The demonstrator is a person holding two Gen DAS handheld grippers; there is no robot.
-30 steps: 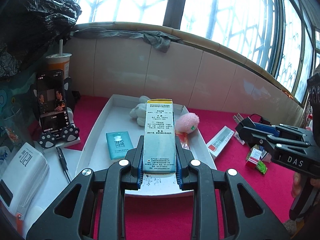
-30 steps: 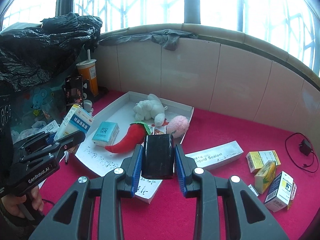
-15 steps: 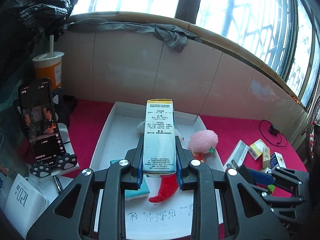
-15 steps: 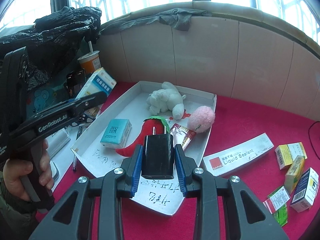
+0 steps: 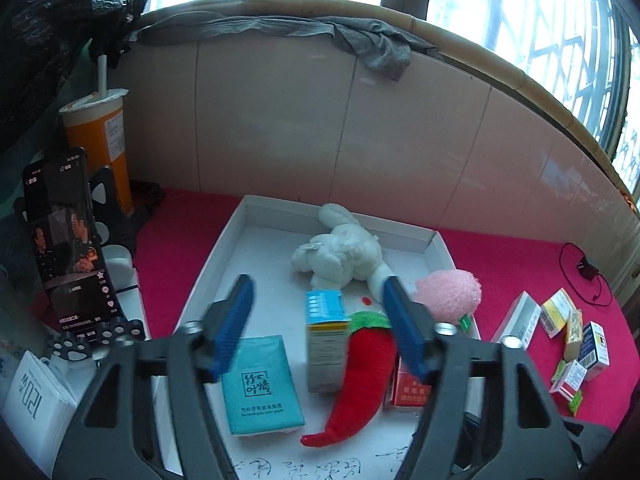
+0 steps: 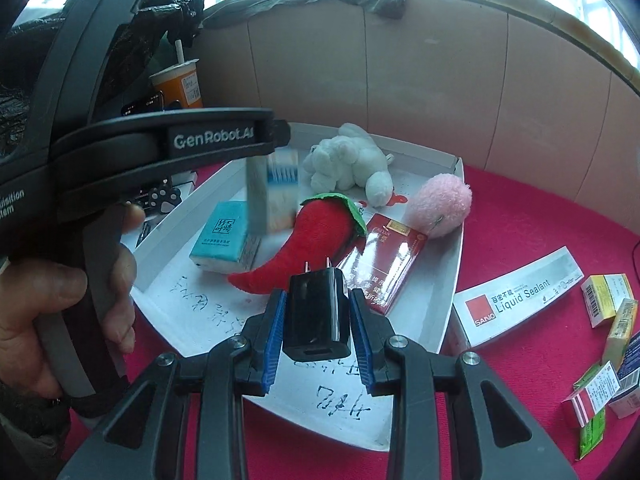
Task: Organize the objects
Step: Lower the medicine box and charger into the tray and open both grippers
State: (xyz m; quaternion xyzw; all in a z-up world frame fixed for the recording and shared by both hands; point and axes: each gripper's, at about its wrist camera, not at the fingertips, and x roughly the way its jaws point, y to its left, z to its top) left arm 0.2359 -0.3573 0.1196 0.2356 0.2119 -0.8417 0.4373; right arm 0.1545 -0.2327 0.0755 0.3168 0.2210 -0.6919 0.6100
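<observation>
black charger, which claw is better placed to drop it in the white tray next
Right. The right claw already grips the black charger just above the white tray. The left claw is open and empty, with a blue and white box below it in the tray.

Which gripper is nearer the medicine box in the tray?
Left. The left gripper is open right over the medicine box, fingers either side. The right gripper, shut on the black charger, is at the tray's near edge.
</observation>
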